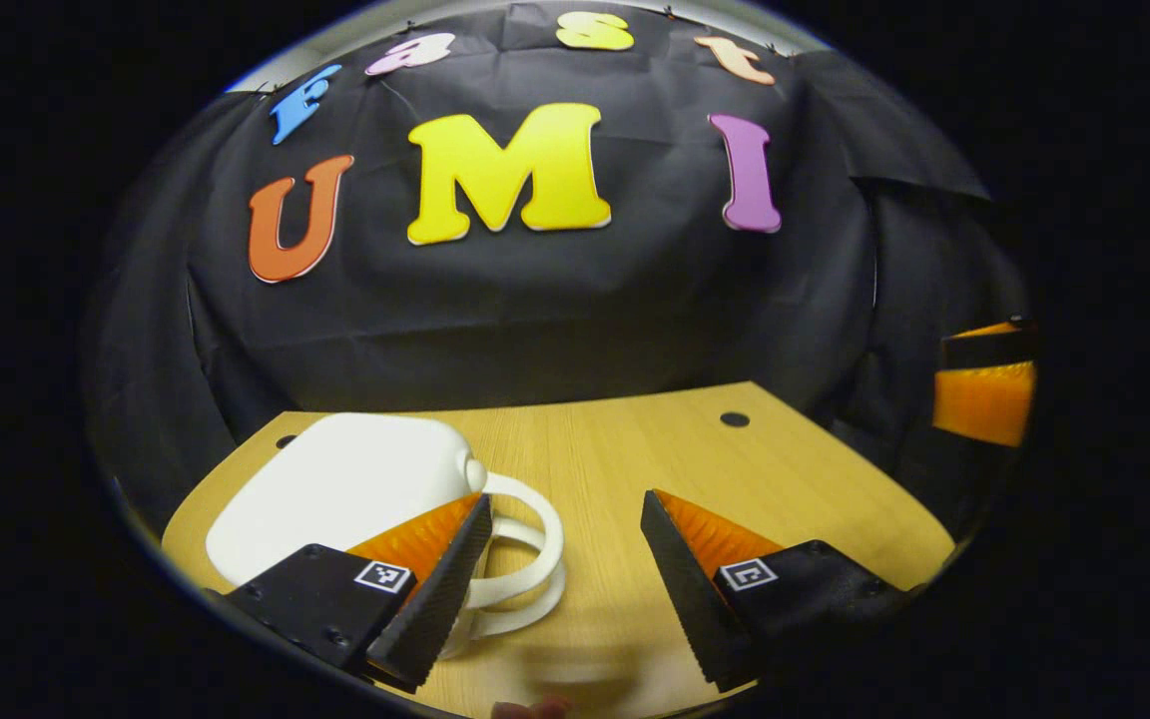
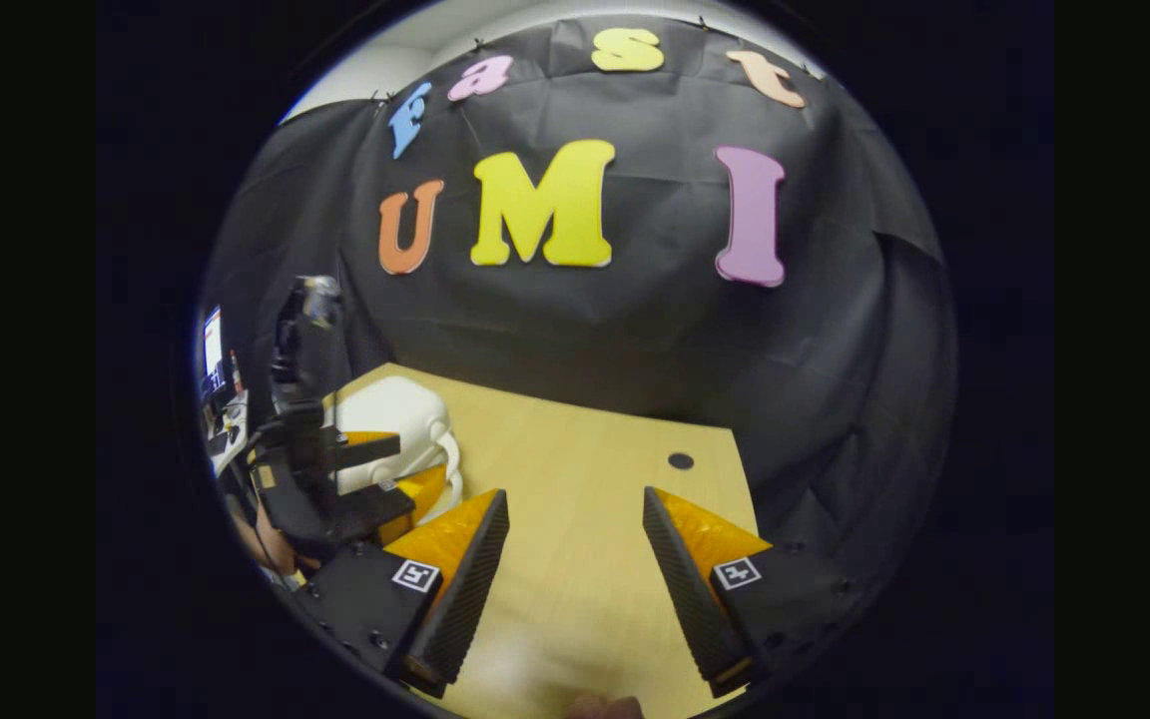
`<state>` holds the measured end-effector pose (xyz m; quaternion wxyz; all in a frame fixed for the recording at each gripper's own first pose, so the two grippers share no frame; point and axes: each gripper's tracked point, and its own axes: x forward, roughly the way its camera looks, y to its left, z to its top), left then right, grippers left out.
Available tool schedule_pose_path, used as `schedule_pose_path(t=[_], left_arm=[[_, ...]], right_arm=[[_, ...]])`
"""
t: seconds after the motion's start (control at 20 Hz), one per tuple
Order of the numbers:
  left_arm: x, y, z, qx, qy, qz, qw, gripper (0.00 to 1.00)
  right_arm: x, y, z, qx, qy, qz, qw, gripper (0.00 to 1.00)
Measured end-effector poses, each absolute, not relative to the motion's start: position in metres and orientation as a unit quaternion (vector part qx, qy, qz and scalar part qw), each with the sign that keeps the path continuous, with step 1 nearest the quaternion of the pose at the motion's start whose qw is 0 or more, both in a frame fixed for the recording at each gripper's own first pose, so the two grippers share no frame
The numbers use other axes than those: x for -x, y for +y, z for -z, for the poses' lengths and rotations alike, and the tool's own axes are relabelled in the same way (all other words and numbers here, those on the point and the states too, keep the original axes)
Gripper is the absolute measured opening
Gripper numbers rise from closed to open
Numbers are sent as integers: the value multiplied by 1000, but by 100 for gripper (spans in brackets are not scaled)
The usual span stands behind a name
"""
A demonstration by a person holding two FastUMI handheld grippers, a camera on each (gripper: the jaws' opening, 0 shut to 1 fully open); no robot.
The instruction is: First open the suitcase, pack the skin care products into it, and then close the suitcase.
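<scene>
A small white hard-shell suitcase (image 1: 335,489) lies flat with its lid down at the left of the wooden table (image 1: 615,449). Its two white loop handles (image 1: 535,559) point toward the table's middle, one above the other. My left gripper (image 1: 565,504) is open, its left finger over the handles' near side, its right finger over bare wood, nothing between them. In the right gripper view the suitcase (image 2: 390,414) sits far left with the left gripper (image 2: 365,479) over it. My right gripper (image 2: 575,496) hangs open above bare table (image 2: 575,559), holding nothing.
The black cloth wall rises right behind the table's back edge. A round cable hole (image 1: 735,419) sits in the wood at the back right, also seen in the right gripper view (image 2: 680,460). The right gripper's orange finger (image 1: 984,399) shows far right. A lit monitor (image 2: 213,345) stands beyond the table's left end.
</scene>
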<state>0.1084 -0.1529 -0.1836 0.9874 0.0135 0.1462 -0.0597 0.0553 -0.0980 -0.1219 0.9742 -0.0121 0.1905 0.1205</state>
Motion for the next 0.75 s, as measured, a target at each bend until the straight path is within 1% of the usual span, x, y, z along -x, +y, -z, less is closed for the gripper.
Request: schedule_pose_path(t=[0.05, 0.15, 0.2, 0.25, 0.35, 0.45, 0.55, 0.75], left_arm=[[-105, -145, 162, -10, 128, 53, 990, 96], [-97, -110, 101, 6, 94, 43, 995, 96], [-91, -90, 70, 2, 70, 38, 997, 100], [-86, -79, 55, 4, 59, 33, 998, 96], [-66, -49, 19, 23, 35, 25, 999, 95], [-51, -26, -3, 29, 17, 21, 999, 95], [-40, -6, -16, 29, 2, 21, 999, 95], [-16, 25, -33, 22, -19, 28, 999, 95]], right_arm=[[-60, -92, 107, 6, 172, -118, 978, 81], [-67, -73, 72, 3, 120, -98, 988, 81], [-68, -62, 57, -2, 103, -81, 991, 81], [-66, -54, 46, -6, 92, -70, 993, 81], [-56, -22, 9, -6, 55, -39, 998, 81], [-45, 1, -20, -1, 20, -9, 1000, 81], [-34, 25, -35, 6, 1, 4, 1000, 81], [-15, 57, -48, 7, -12, 36, 999, 81]])
